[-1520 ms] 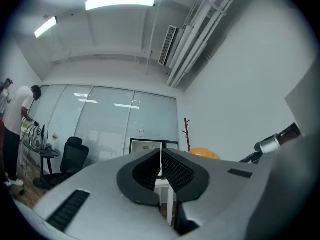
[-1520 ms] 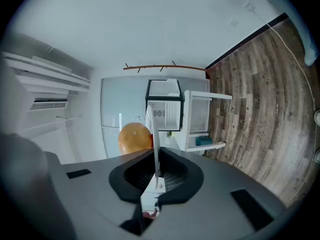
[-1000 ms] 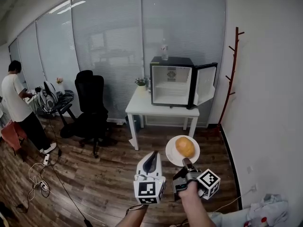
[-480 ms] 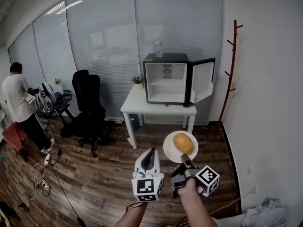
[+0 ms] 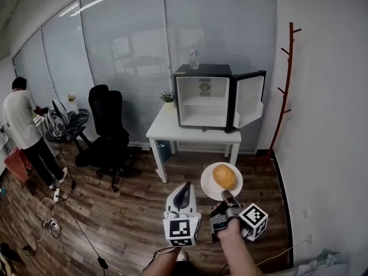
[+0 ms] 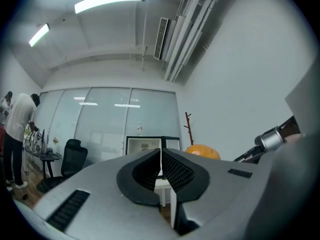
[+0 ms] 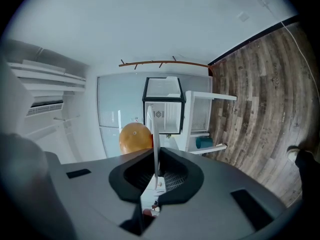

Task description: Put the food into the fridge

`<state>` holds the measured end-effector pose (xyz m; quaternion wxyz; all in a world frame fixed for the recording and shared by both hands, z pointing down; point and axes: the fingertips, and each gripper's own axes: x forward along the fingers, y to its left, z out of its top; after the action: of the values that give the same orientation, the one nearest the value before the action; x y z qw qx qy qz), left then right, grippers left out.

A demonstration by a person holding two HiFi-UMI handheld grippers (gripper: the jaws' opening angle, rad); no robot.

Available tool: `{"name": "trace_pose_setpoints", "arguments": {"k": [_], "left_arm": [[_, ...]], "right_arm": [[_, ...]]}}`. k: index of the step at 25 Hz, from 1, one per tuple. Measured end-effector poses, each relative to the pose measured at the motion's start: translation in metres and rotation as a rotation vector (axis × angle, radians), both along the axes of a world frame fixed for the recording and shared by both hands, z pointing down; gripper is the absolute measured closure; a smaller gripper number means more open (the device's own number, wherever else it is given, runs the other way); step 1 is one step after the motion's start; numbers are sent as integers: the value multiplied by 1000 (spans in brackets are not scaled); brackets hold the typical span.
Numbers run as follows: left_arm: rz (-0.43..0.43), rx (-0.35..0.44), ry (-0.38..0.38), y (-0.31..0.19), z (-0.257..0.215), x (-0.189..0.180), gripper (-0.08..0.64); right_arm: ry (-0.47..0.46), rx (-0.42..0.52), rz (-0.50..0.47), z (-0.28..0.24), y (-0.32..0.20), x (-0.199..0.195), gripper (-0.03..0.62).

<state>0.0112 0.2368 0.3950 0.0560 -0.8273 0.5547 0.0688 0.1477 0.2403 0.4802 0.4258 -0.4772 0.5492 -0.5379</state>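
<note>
Food [image 5: 225,177] on plate [image 5: 206,184] — right hand-held gripper [image 5: 225,196] clamped on rim, food just fwd.

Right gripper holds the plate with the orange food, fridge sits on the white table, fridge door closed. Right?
No: the fridge door stands open, per the head view. Rest holds: right gripper grips the plate with the food; fridge on white table.

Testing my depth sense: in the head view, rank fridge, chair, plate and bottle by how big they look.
1. chair and fridge: they look about alike, so no ranking between them
2. plate, enlarged by being nearest the camera
3. bottle, far off on the fridge
</note>
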Motion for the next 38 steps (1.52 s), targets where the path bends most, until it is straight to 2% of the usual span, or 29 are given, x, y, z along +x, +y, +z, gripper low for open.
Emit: {"name": "trace_pose_setpoints", "arguments": {"k": [10, 21, 27, 33, 38], "left_arm": [[20, 11, 7, -91, 3, -10, 528], [17, 32, 3, -200, -12, -65, 528], [13, 33, 14, -246, -10, -94, 528], [18, 24, 21, -288, -4, -91, 528], [23, 28, 13, -327, 1, -71, 528]], "right_arm": [[25, 11, 27, -5, -87, -2, 551], [32, 12, 6, -16, -205, -65, 551], [38, 19, 5, -17, -250, -91, 551], [33, 13, 16, -11, -290, -85, 551], [24, 12, 17, -5, -330, -66, 551]]}}
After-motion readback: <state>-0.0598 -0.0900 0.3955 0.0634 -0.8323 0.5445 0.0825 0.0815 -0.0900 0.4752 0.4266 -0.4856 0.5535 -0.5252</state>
